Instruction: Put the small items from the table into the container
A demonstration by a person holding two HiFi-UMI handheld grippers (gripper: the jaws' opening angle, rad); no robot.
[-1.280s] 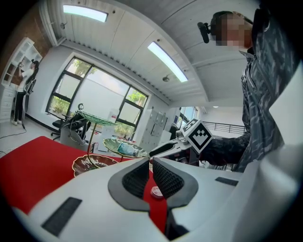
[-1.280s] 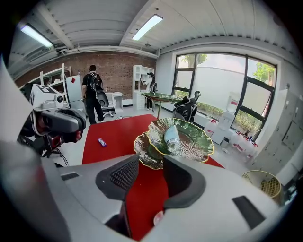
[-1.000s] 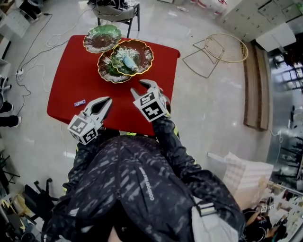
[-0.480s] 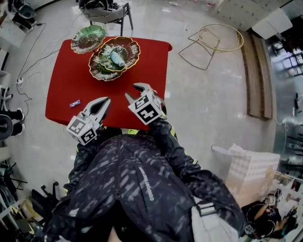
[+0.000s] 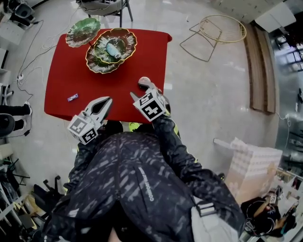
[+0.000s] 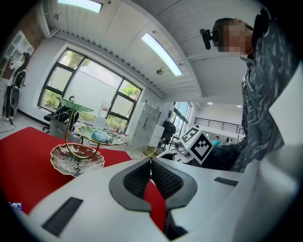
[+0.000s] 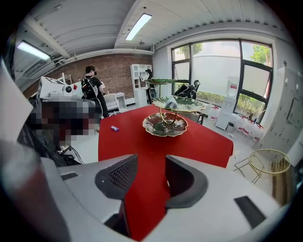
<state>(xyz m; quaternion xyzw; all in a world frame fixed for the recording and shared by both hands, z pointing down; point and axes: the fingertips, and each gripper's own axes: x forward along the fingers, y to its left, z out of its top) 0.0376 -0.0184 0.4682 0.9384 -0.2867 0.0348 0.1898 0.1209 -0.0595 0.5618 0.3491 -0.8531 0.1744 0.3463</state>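
Observation:
A small purple packet (image 5: 72,97) lies on the red table (image 5: 66,71) near its left edge; it also shows as the packet (image 7: 114,128) in the right gripper view. A tiered dish stand (image 5: 102,64) stands at the far side, with a pale blue item (image 5: 112,50) on its middle plate. My left gripper (image 5: 108,100) hovers at the near edge, shut and empty, the tips of the left gripper (image 6: 150,163) meeting. Over the near right part, my right gripper (image 5: 138,89) is opening; only red cloth shows between the pads of the right gripper (image 7: 150,163).
A gold wire basket (image 5: 222,29) lies on the floor right of the table. A chair (image 5: 106,7) stands behind it and a white crate (image 5: 251,165) at the right. Cables (image 5: 28,56) run along the left floor. A person (image 7: 91,90) stands by the brick wall.
Both grippers have drawn back from the dish stand toward the table's near edge. The right gripper's jaws stand slightly wider.

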